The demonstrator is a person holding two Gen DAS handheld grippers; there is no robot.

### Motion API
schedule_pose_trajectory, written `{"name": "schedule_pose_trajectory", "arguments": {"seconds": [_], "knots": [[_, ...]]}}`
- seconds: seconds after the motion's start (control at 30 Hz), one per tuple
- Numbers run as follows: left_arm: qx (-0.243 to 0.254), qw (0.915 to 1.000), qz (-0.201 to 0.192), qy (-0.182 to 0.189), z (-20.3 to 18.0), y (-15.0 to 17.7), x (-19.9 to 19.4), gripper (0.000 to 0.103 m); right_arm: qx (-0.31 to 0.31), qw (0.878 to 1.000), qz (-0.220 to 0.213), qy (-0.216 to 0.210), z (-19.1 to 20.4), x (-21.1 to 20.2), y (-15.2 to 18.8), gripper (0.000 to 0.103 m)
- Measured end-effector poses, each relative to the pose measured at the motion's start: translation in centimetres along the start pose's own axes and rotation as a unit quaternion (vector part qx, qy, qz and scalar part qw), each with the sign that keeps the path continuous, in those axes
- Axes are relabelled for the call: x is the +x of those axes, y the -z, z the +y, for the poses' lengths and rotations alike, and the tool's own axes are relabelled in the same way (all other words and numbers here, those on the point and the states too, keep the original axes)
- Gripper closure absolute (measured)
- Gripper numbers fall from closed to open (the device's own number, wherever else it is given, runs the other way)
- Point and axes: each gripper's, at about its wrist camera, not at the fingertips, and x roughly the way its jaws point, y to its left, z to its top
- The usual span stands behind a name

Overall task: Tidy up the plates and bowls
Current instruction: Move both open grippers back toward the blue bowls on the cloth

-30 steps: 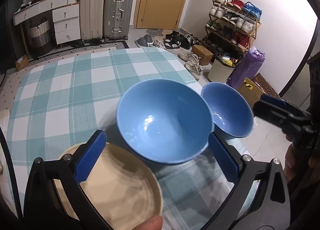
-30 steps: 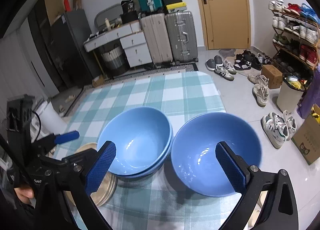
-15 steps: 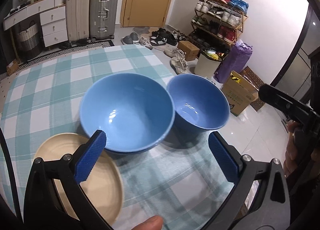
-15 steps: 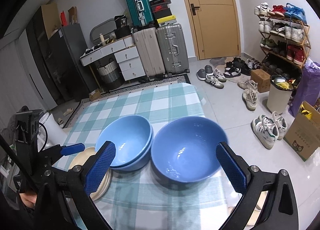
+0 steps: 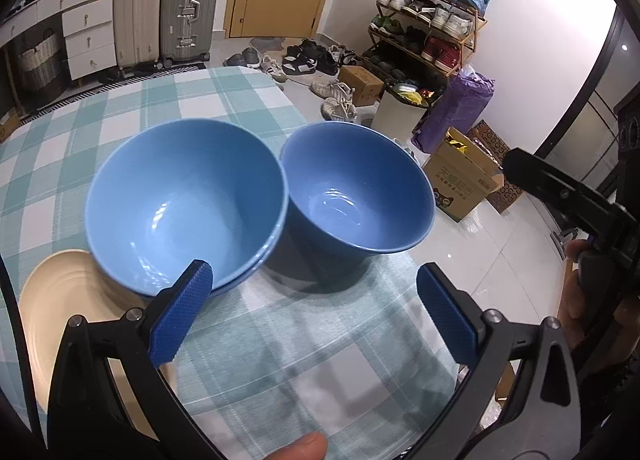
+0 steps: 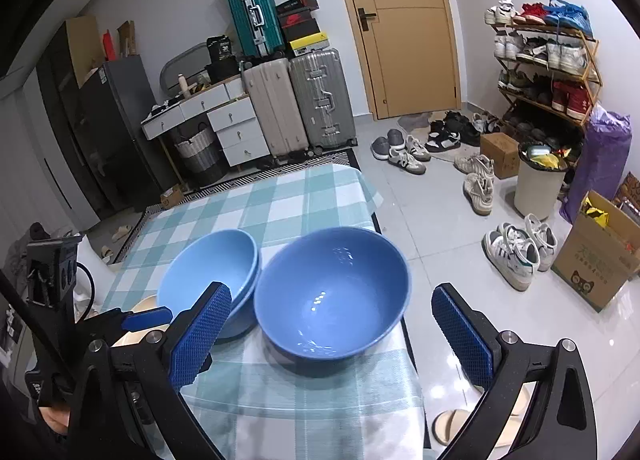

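- Left wrist view: the left gripper (image 5: pixel 316 312) hangs above the near edge of the checked tablecloth (image 5: pixel 192 100), its blue fingers (image 5: pixel 180 318) spread wide and holding nothing.
- Stacked blue bowls (image 5: pixel 184 204), two nested, sit at 10 o'clock from that gripper; the single blue bowl (image 5: pixel 356 188) sits at 1 o'clock, its rim touching the stack.
- Beige plate (image 5: pixel 68 312) lies at 8 o'clock, partly under the stack's edge and behind the left finger.
- Compared with one second ago, both bowls appear farther from this camera, and the single bowl now shows whole instead of lying half hidden behind the stack.
- Right wrist view: the right gripper (image 6: pixel 330 334) is likewise spread and empty, with the single blue bowl (image 6: pixel 332 292) between its fingers (image 6: pixel 200 334) but untouched, near the table's right edge.
- Stacked blue bowls (image 6: pixel 208 272) stand at 10 o'clock here, and the left gripper (image 6: pixel 146 318) shows at 9 o'clock over the beige plate (image 6: pixel 144 304).
- Relative to one second ago, this camera has drawn back and up, so more floor and the shoe rack (image 6: pixel 548 60) are in view.
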Motion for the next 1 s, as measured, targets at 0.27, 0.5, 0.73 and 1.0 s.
{"name": "schedule_pose_trajectory", "arguments": {"seconds": [0.27, 0.5, 0.73, 1.0], "knots": [[-0.015, 0.9990, 0.021, 0.036, -0.7, -0.4, 2.0, 0.027, 0.024, 1.000, 0.009, 0.003, -2.5, 1.4, 0.4, 0.001], [-0.035, 0.9956, 0.034, 0.081, -0.3, -0.7, 3.8, 0.059, 0.034, 0.999, 0.019, 0.002, -3.9, 3.1, 0.7, 0.001], [-0.046, 0.9957, 0.047, 0.066, 0.0, -1.3, 6.1, 0.063, 0.039, 0.999, 0.036, 0.004, -4.8, 5.7, 0.7, 0.001], [-0.057, 0.9953, 0.057, 0.054, 0.3, -2.0, 8.4, 0.063, 0.032, 0.998, 0.045, 0.015, -5.2, 8.3, 0.6, 0.001]]}}
